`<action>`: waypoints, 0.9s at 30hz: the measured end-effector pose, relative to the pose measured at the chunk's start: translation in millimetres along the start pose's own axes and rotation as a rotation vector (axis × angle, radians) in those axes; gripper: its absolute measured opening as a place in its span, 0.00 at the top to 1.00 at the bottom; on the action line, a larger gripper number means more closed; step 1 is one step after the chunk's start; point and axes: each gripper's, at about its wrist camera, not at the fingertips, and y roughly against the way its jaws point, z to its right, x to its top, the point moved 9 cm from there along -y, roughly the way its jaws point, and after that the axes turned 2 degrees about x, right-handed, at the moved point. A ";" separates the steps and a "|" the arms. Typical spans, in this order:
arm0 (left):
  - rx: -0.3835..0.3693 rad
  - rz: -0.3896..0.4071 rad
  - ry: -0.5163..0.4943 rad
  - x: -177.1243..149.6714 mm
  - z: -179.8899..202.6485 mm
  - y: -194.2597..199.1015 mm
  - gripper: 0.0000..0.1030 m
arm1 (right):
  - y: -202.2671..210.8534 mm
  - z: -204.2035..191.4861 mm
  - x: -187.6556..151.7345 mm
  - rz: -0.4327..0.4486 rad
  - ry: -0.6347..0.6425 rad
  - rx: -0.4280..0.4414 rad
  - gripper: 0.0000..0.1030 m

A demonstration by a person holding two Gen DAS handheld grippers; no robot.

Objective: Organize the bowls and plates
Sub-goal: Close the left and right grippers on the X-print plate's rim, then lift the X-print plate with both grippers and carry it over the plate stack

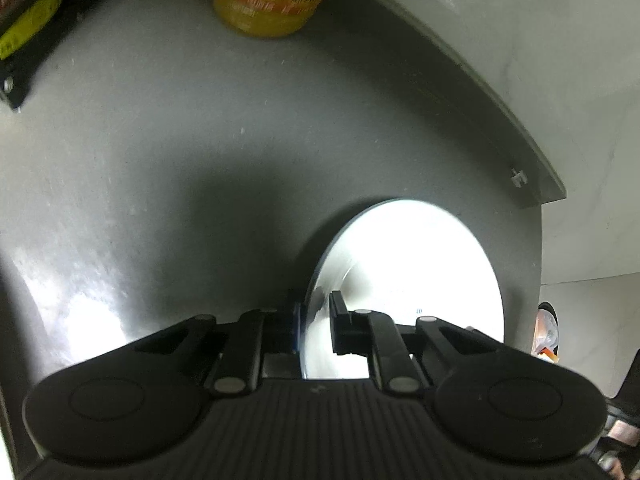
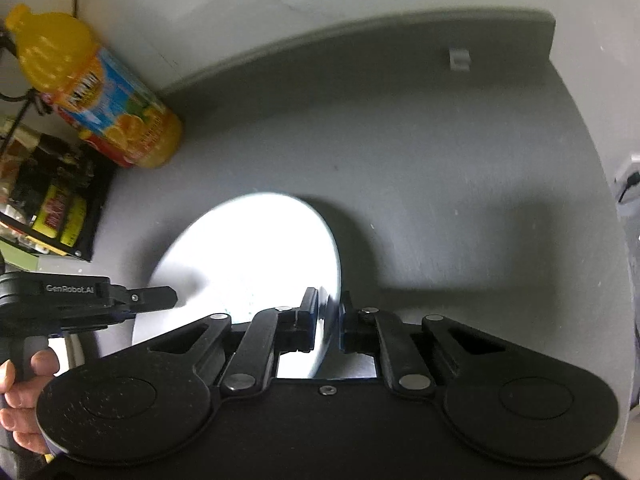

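Note:
A white plate [image 1: 412,280] lies low over the grey counter [image 1: 200,140], overexposed in both views. My left gripper [image 1: 316,312] is shut on the plate's left rim, one finger above it and one below. In the right wrist view the same plate [image 2: 256,256] stretches away to the left. There my right gripper [image 2: 329,304] is shut on its right rim, the edge pinched between both pads. The left gripper [image 2: 160,304] shows at the plate's far side, held by a person's hand [image 2: 24,392]. Whether the plate rests on the counter I cannot tell.
An orange juice bottle [image 2: 100,92] stands at the back left by the wall. A black rack [image 2: 56,200] with snack packets sits to its left. A raised ledge [image 1: 480,92] runs along the counter's back edge, with a small white clip [image 2: 459,58] on it.

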 end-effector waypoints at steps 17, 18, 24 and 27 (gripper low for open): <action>-0.091 0.059 -0.052 15.6 -1.6 63.9 0.88 | 49.4 -54.1 10.4 0.123 0.012 0.040 0.90; -0.093 0.063 -0.057 16.7 -3.6 69.2 0.88 | 51.9 -58.6 8.7 0.128 0.013 0.040 0.90; -0.113 0.078 -0.080 21.4 -18.1 94.7 0.88 | 59.2 -84.8 -3.6 0.153 0.006 0.043 0.90; -0.113 0.081 -0.089 20.4 -29.7 105.9 0.88 | 60.4 -100.2 -12.9 0.155 0.002 0.045 0.90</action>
